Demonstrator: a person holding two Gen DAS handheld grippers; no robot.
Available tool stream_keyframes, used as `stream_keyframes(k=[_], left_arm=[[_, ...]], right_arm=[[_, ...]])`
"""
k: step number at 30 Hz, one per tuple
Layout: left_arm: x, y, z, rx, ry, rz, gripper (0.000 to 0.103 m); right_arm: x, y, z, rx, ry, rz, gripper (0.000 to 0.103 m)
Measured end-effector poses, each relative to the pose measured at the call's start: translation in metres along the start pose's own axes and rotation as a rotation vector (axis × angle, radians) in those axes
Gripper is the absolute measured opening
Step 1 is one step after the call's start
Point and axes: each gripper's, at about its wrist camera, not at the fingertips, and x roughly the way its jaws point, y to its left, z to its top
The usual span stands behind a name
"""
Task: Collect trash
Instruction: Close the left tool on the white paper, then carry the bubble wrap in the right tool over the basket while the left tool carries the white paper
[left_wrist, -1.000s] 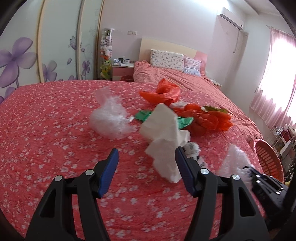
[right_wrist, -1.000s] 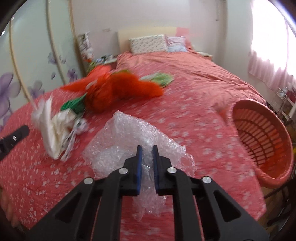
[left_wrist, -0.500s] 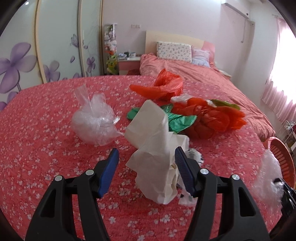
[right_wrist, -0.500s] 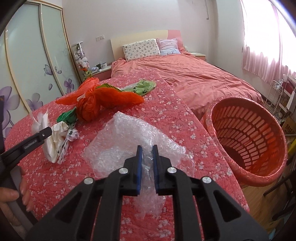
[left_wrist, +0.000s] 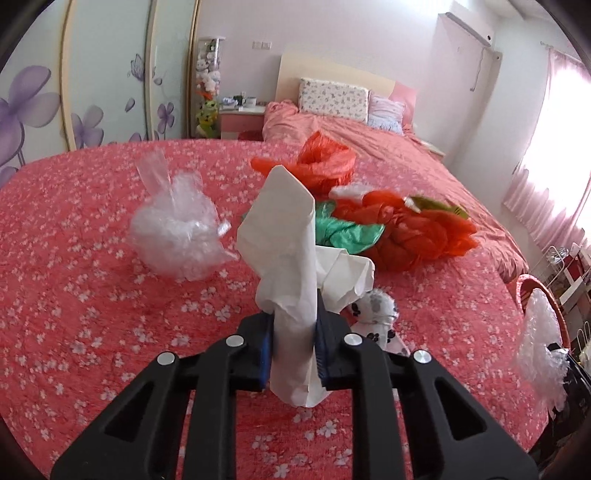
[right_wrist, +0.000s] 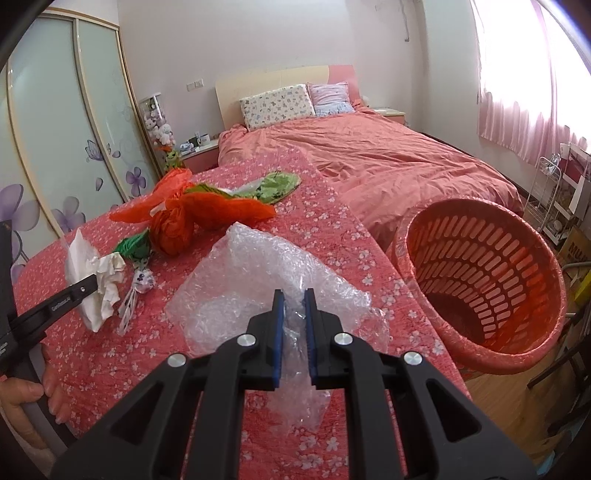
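Note:
My left gripper (left_wrist: 293, 325) is shut on a crumpled white paper (left_wrist: 291, 236), which stands up between the blue pads above the red flowered cover (left_wrist: 74, 295). In the right wrist view the same paper (right_wrist: 92, 277) hangs in that gripper at the left. My right gripper (right_wrist: 294, 306) is shut on a sheet of clear bubble wrap (right_wrist: 258, 280), held over the cover's right edge. An orange slotted basket (right_wrist: 484, 280) stands on the floor just right of it, tilted toward me and empty as far as I can see.
On the cover lie a clear plastic bag (left_wrist: 173, 229), orange plastic bags (left_wrist: 417, 232), a green bag (left_wrist: 343, 230) and a small white spotted scrap (left_wrist: 376, 310). A bed (right_wrist: 369, 155) lies behind. A hand (right_wrist: 22, 398) grips the left tool.
The left jaws have closed onto the white paper, which stood loose between them before. The right gripper has carried the bubble wrap toward the basket, now larger in its view.

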Motion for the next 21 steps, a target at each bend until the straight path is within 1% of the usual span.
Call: stream_keyframes(k=[8, 16, 21], left_arm=[[-0.03, -0.004, 0.016, 0.015, -0.056, -0.013, 0.019], [-0.047, -0.034, 0.022, 0.063, -0.082, -0.062, 0.019], [-0.054, -0.053, 0.019, 0.098, -0.086, -0.109, 0.019]], right_arm=[[-0.017, -0.004, 0.007, 0.008, -0.04, 0.005, 0.012], [-0.034, -0.019, 0.013, 0.028, -0.08, -0.011, 0.012], [-0.045, -0.031, 0.015, 0.051, -0.11, -0.039, 0.012]])
